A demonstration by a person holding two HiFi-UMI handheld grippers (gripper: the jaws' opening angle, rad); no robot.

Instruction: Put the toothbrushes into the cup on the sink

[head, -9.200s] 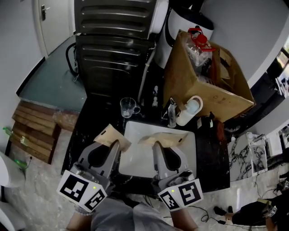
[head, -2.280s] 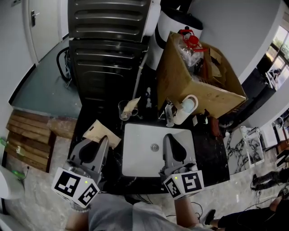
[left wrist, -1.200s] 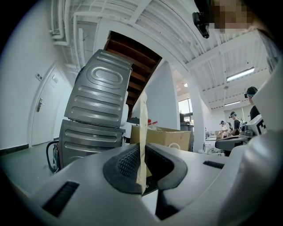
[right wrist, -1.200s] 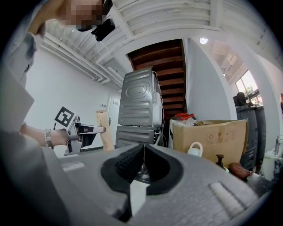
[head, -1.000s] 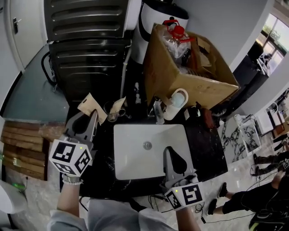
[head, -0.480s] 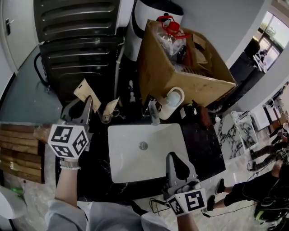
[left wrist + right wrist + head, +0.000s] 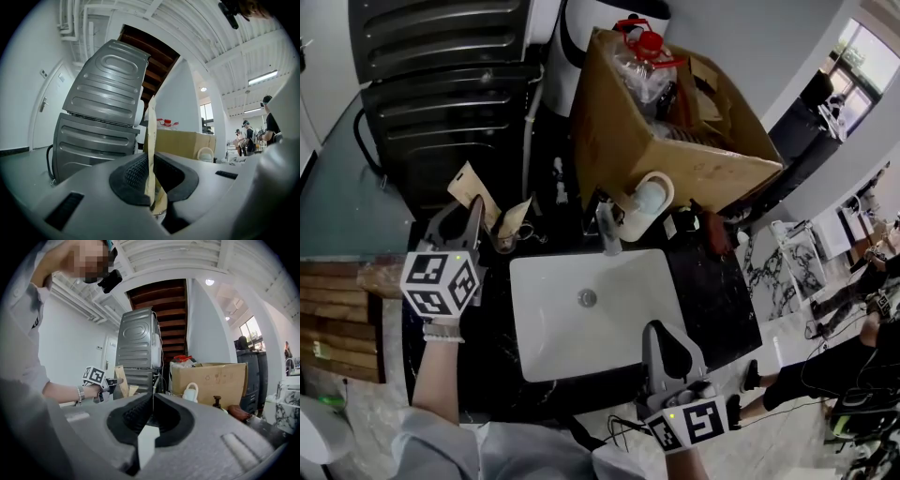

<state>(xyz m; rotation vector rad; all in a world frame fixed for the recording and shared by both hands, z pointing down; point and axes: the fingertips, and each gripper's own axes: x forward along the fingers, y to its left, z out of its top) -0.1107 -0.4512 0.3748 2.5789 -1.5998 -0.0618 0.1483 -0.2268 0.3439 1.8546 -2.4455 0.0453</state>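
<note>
Grey plastic right gripper (image 7: 659, 328) is nearest, at the front-right corner of the white rectangular sink basin (image 7: 553, 347), which is set in a black stone counter (image 7: 717, 300). Its jaws are clamped together and empty; the right gripper view shows the black pads meeting with nothing between them.

Left gripper (image 7: 475, 206) is further out, over the counter left of the basin. It's clenched on a flat tan kraft-paper toothbrush pack (image 7: 469, 183). In the left gripper view the pack (image 7: 151, 140) is edge-on and upright, pinched between the ribbed pads. It sticks out well past the tips, angled to the far left.

Clear glass cup (image 7: 506, 242) stands on the counter just off the basin's far-left corner, just right of the left gripper's tips. A second tan paper pack (image 7: 517, 217) is already in it, leaning. The held pack is beside the cup, not inside it. Can't tell whether it touches the cup.

Behind the basin is a chrome faucet (image 7: 607, 228). Past that, a white plastic jug with a handle (image 7: 645, 199) sits against a big brown cardboard box (image 7: 675, 141). A red-capped clear bottle (image 7: 639, 42) pokes out of the box's top. Farthest back on the left is a dark grey ribbed metal appliance (image 7: 441, 66).
</note>
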